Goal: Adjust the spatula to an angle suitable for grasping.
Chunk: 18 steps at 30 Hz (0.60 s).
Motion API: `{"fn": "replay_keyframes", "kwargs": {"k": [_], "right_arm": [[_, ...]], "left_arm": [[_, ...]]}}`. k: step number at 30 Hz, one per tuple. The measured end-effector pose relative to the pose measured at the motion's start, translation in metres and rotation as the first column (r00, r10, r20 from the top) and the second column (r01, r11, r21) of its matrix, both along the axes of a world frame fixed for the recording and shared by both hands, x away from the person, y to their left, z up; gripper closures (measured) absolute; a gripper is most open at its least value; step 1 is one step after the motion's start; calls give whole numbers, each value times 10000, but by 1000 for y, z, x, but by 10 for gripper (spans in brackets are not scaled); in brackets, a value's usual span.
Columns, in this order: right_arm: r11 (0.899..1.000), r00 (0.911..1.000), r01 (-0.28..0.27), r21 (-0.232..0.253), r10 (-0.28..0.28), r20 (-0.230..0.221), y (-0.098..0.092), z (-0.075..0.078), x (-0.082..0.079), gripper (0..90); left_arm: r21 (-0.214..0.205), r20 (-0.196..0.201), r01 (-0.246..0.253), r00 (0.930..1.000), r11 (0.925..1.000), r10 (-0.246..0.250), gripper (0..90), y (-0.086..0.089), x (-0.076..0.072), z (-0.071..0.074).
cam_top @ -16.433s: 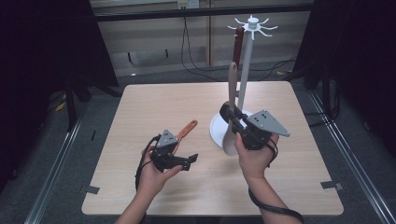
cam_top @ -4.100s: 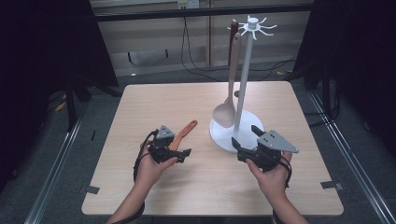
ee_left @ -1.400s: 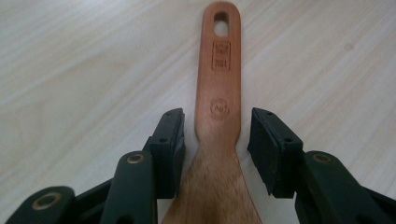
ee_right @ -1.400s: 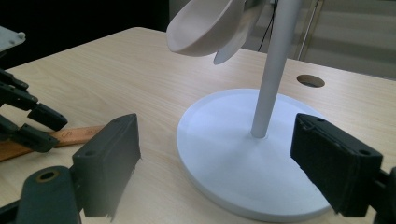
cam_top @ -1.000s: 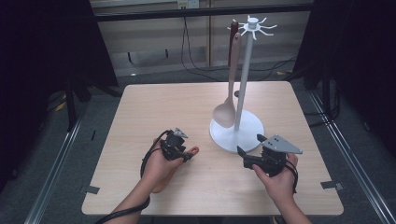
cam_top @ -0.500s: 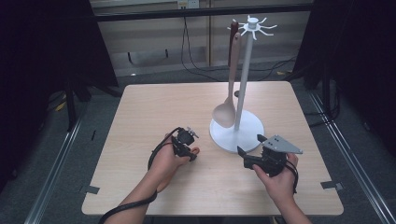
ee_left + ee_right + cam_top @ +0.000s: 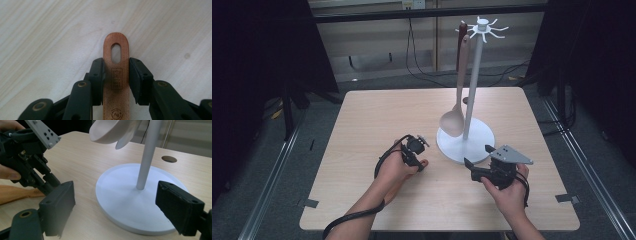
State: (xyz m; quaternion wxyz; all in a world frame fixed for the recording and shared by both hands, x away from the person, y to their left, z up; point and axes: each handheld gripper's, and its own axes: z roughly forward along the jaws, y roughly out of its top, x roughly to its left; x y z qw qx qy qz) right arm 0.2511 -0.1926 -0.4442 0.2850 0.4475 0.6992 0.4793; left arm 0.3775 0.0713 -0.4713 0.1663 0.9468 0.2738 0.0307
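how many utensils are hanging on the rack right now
2 that I can make out. A pale spoon hangs from the top of the white rack, its bowl just above the base. A darker utensil hangs right behind it, mostly hidden, so its type is unclear.

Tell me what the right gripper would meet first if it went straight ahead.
Probably the round white base of the white utensil stand; the right gripper points at it with jaws wide open. Depth is uncertain.
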Motion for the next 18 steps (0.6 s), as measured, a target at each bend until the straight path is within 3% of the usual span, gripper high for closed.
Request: {"fn": "replay_keyframes", "kwargs": {"k": [3,5,6,9,13,14,18], "right_arm": [[10000,9999,-98,13,98,-72,3,-2,1,159],[9998,9998,-175,94,176,-78,6,-1,1,159],[9996,9997,-215,206,218,-121,8,0,1,159],[9990,9990,-422,157,424,-139,16,-1,1,160],[9964,9963,-816,227,822,-267,31,-5,2,164],[9954,9954,-916,284,923,-266,36,-6,3,169],[9898,9902,-1366,401,1377,-241,54,-4,5,176]], "left_arm": [[-614,304,-201,9993,9979,219,658,6,-3,5],[-1372,506,-273,9981,9902,345,658,12,-7,17],[-1559,613,-265,9975,9874,364,657,13,-8,23],[-2538,945,-283,9941,9668,539,658,19,-16,43],[-3723,1448,-111,9870,9280,699,658,24,-29,61],[-3919,1401,-49,9880,9200,649,658,26,-32,66],[-5181,1709,-22,9796,8553,1061,658,29,-44,73]]}}
